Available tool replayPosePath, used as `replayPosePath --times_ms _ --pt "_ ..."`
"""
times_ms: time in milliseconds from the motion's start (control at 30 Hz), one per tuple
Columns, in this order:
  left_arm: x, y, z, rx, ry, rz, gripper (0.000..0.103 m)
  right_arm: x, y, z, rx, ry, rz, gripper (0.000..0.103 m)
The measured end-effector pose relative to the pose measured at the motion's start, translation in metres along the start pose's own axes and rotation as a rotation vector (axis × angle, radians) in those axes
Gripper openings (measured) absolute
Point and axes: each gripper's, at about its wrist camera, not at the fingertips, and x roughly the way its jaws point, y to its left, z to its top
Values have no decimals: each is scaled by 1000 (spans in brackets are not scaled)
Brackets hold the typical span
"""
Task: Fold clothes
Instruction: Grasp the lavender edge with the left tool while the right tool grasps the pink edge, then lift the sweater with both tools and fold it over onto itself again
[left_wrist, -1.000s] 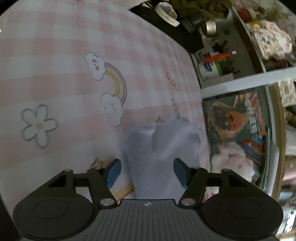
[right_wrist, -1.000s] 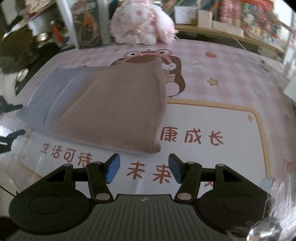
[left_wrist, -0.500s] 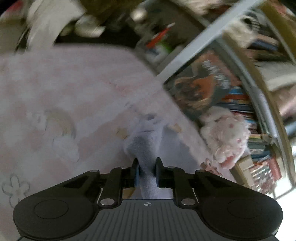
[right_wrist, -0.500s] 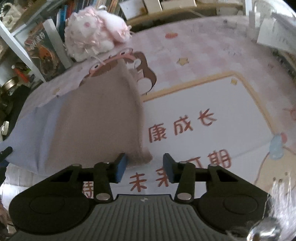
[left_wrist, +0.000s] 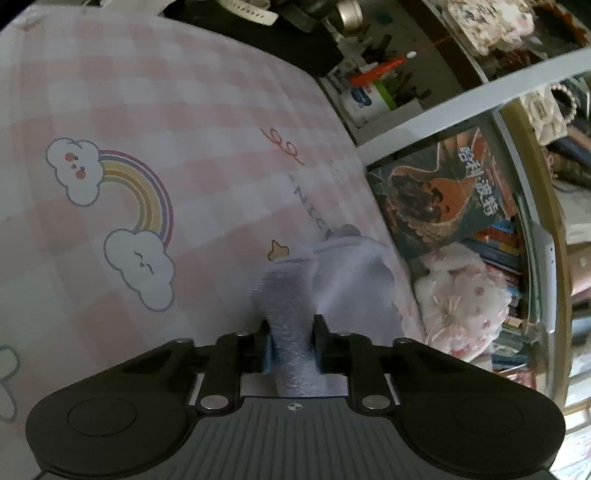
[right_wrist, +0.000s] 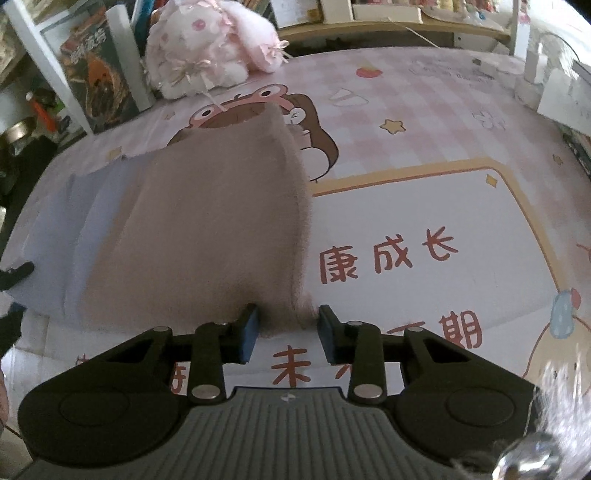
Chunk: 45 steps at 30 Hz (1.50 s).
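Observation:
A fleece cloth lies on the pink printed sheet (right_wrist: 424, 122), its taupe side (right_wrist: 214, 229) folded over a pale lavender side (right_wrist: 92, 221). In the left wrist view a bunched edge of the lavender fleece (left_wrist: 351, 273) runs back between the blue pads. My left gripper (left_wrist: 291, 343) is closing and its pads press on that fabric. In the right wrist view my right gripper (right_wrist: 288, 330) points down at the near taupe corner. Its jaws are closing, with the corner lying between the pads and a gap still showing at the right pad.
A pink-and-white plush toy (right_wrist: 207, 48) sits at the sheet's far edge beside an upright book (right_wrist: 96, 77). The plush toy (left_wrist: 461, 291) also shows in the left wrist view, with cluttered shelves (left_wrist: 369, 92) beyond the sheet's edge. The sheet (left_wrist: 110, 92) spreads out to the left.
My left jaws went from wide apart to clamped on the lavender fleece. My right jaws narrowed and came down around the taupe corner. Both views rolled and settled.

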Motion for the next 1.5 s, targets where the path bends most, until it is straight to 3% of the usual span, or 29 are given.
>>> replayPosePath --times_ms 367,600,767,933,1033,1133,1300,1400,1500 --pt "-12 19 38 25 -9 10 15 8 33 13 -94 2 58 36" --pt "-11 20 42 22 -16 24 15 26 61 57 -261 -54 52 37" --pt "-10 12 38 29 -53 55 15 41 57 80 -301 -37 64 37" --pt "-24 -19 27 132 -132 70 14 44 38 74 -296 24 181 22" --pt "-39 -56 14 244 -179 52 13 42 27 69 -296 44 259 20" --pt "-51 -108 -12 428 -205 32 12 46 17 71 -281 60 329 19" --pt "-60 -189 -86 773 -219 -15 13 57 2 79 -244 95 433 18" --pt "-48 -218 -149 1013 -134 -20 14 61 -4 82 -238 113 479 18" --pt "-19 -227 -208 1219 13 62 19 64 -10 86 -236 128 516 18"
